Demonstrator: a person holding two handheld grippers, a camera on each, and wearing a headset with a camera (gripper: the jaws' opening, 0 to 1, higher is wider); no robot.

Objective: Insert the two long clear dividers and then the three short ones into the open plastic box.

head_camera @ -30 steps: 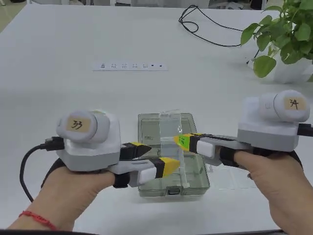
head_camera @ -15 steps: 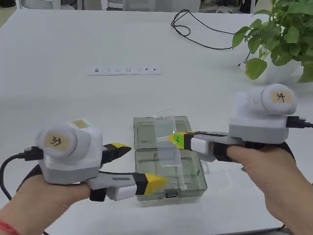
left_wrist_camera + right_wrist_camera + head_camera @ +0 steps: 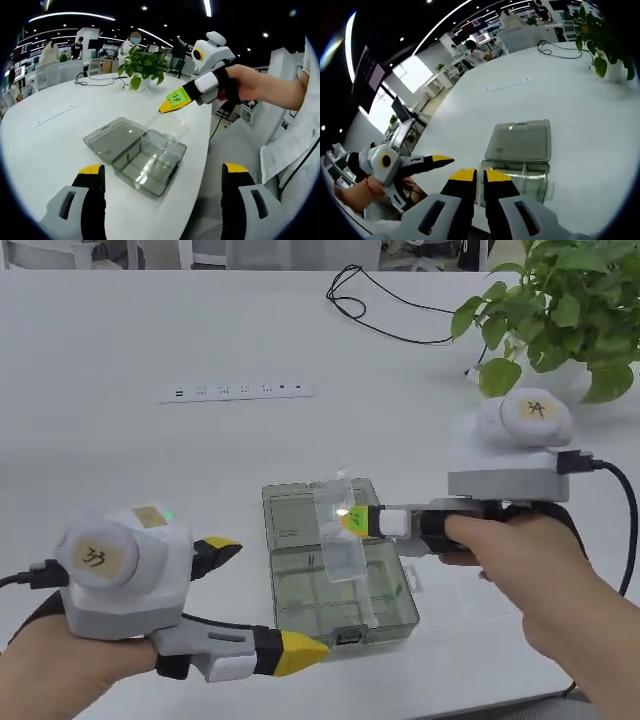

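Note:
The open smoky-clear plastic box (image 3: 292, 590) lies at the near table edge, with its lid (image 3: 295, 515) folded back flat. My right gripper (image 3: 352, 521) is shut on a clear divider (image 3: 338, 540) and holds it tilted over the middle of the box. In the left gripper view the right gripper (image 3: 175, 97) carries the divider (image 3: 167, 125) above the box (image 3: 135, 155). My left gripper (image 3: 262, 598) stands open and holds nothing, left of the box and apart from it. A clear strip (image 3: 376, 602) seems to stand in the box's right part.
Faint clear pieces (image 3: 465, 592) lie on the table right of the box. A white power strip (image 3: 235, 392) sits farther back, a black cable (image 3: 380, 315) beyond it, and a potted plant (image 3: 560, 310) at the far right. The table edge runs just below the box.
My left gripper has pulled back from the divider to the left and toward me, with its jaws wider apart. The right gripper still holds the divider over the box. The head camera has shifted.

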